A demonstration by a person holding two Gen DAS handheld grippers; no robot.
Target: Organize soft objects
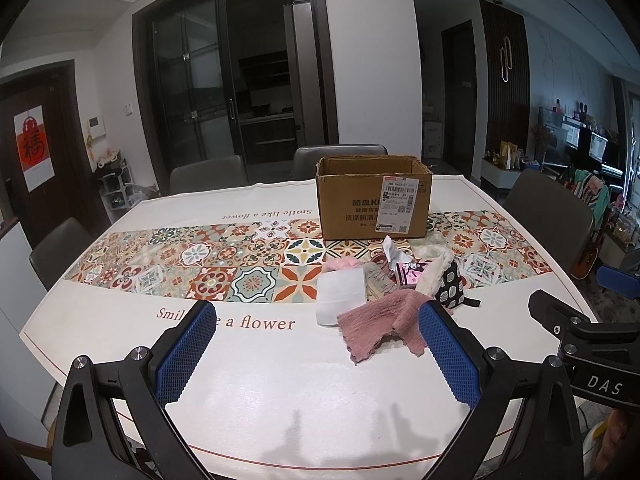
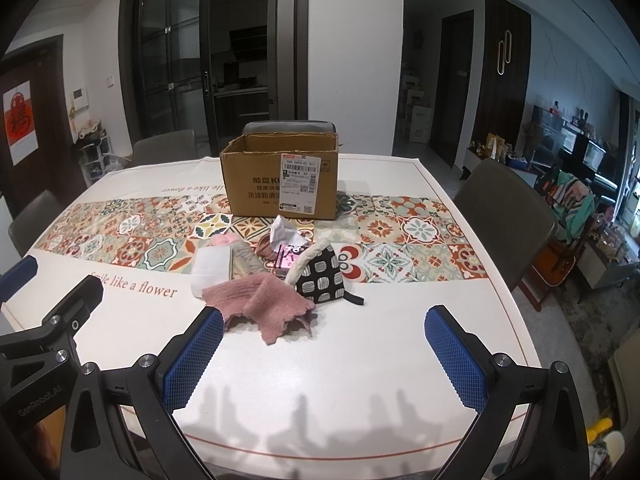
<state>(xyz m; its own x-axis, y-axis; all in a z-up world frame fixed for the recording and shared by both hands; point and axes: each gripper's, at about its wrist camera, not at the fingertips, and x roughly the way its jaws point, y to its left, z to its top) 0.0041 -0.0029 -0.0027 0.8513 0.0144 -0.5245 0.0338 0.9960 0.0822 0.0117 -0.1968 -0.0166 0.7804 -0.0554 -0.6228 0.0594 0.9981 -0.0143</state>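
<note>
Both claws hang released over the near edge of the tabletop (image 2: pixel 360 360), holding nothing: the left claw (image 1: pixel 316 354) and the right claw (image 2: pixel 322 354) each show blue, diamond-textured pads spread wide. The soft things lie heaped ahead, between the claws and the open cardboard box (image 2: pixel 280 184) that stands farther back on the tiled runner. Nearest is the pink cloth (image 2: pixel 262 306), a crumpled, nubbly rag with a scalloped hem, its long axis running roughly left to right. In the left view it sits just beside that claw's right finger; in the right view it sits just beyond that claw's left finger, so it lies between the two claws, with neither clearly closer. Behind it are a flat white folded pad (image 2: pixel 210 266), a stiff-looking black pouch (image 2: pixel 322 276) with pale ovals and a strap, a pink tissue pack (image 2: pixel 288 254) with a tissue sprouting upward, and a fuzzy pale pink piece (image 2: pixel 222 240). The box probably takes them all; the cloth would drape limply when pinched.
</note>
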